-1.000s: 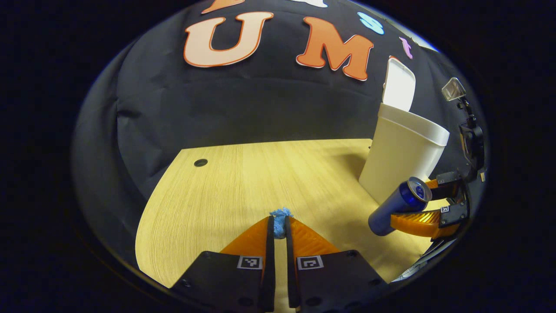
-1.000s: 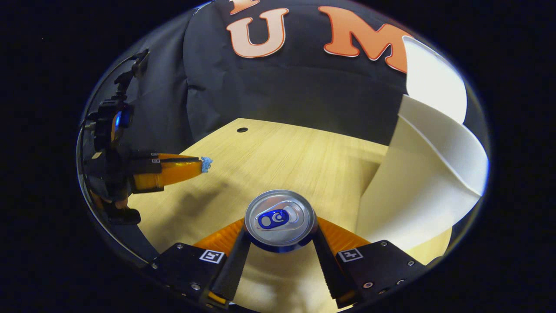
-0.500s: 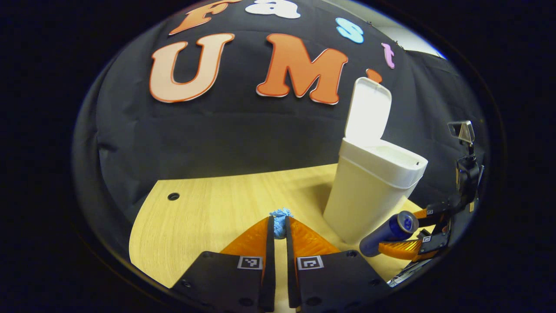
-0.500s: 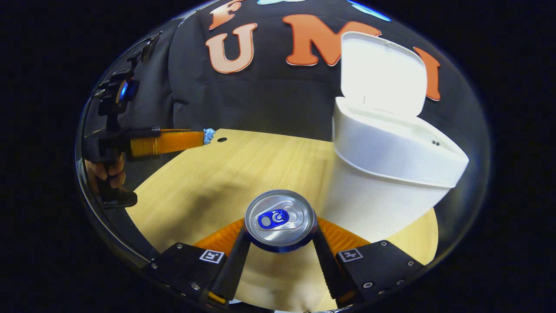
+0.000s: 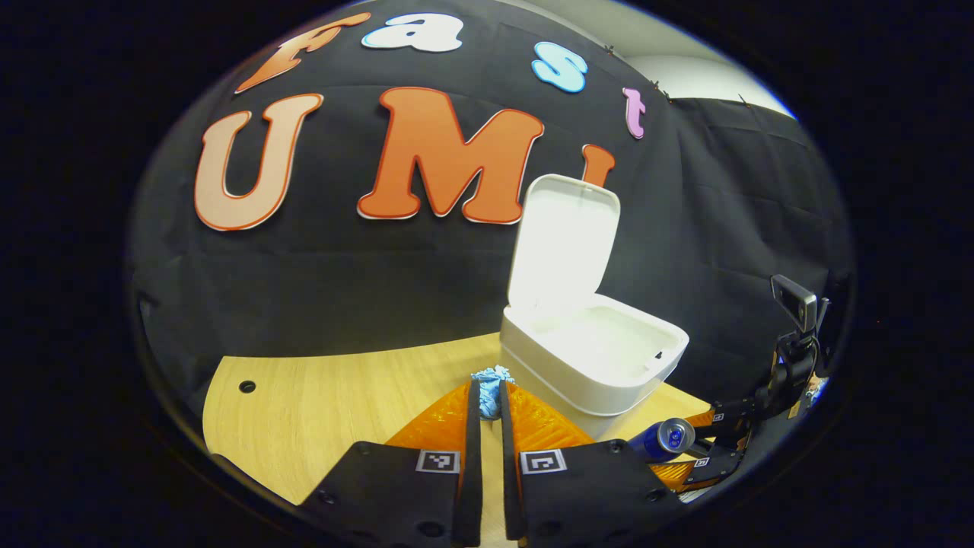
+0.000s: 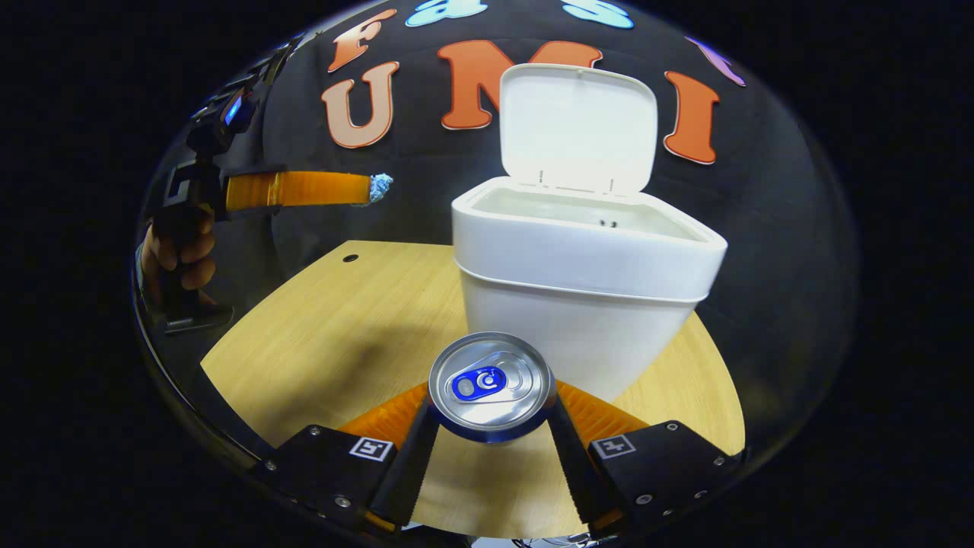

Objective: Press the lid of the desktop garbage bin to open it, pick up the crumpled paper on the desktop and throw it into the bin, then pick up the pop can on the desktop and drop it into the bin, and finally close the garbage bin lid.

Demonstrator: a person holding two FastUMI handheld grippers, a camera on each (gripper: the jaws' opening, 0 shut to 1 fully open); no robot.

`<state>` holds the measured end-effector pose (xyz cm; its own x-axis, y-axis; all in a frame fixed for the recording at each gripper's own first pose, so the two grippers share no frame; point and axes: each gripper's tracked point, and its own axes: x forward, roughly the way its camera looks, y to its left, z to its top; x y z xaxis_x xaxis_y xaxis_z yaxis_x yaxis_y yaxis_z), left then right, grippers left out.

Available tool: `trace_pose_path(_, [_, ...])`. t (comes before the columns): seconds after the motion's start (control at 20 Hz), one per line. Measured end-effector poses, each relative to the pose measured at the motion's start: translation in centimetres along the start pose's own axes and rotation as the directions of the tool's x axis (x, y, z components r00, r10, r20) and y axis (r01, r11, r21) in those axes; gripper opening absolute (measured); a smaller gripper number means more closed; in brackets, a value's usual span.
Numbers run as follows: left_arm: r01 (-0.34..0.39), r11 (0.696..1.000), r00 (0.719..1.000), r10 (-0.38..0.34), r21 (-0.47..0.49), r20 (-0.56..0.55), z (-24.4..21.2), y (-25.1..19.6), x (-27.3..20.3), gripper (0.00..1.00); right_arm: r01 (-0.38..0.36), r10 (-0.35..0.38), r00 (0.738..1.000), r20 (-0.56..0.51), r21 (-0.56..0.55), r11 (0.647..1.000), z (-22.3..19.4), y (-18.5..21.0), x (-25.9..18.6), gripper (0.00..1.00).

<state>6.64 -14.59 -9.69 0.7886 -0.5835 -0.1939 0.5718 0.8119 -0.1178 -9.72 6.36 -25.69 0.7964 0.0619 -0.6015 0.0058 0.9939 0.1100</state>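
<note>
The white garbage bin (image 5: 601, 369) (image 6: 586, 281) stands on the wooden desk with its lid (image 5: 563, 236) (image 6: 578, 125) swung up and its mouth open. My left gripper (image 5: 487, 390) is shut on a small blue crumpled paper (image 5: 491, 380), held above the desk just left of the bin's rim. In the right gripper view that same gripper (image 6: 373, 188) hangs level, left of the bin, paper (image 6: 380, 186) at its tip. My right gripper (image 6: 491, 399) is shut on the blue pop can (image 6: 491, 384), its silver top facing the camera, in front of the bin. The can (image 5: 662, 440) appears low right in the left gripper view.
The wooden desk (image 6: 358, 320) has a rounded edge and a small cable hole (image 5: 246, 386) (image 6: 350, 258) at its far left. A hand (image 6: 179, 255) grips the left gripper's handle. Black cloth walls stand close behind the bin.
Both grippers have risen, and the bin now sits lower and more central in both views. The left gripper with the paper has climbed to about rim height beside the bin. The can stays gripped.
</note>
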Motion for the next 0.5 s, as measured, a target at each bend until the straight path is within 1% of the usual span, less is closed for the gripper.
trace_pose_path(0.25, [0.065, 0.998, 0.998, -0.066, 0.023, 0.017, 1.9, -4.2, 2.2, 0.15, 0.042, -0.042, 0.999, 0.012, 0.015, 0.999, 0.0, -3.1, -1.0, 0.8])
trace_pose_path(0.5, [0.09, 0.994, 0.996, -0.09, 0.063, 0.004, 2.0, -7.7, 4.1, 0.15, 0.074, -0.075, 0.996, 0.042, 0.035, 0.997, 0.8, -5.2, -2.4, 0.8])
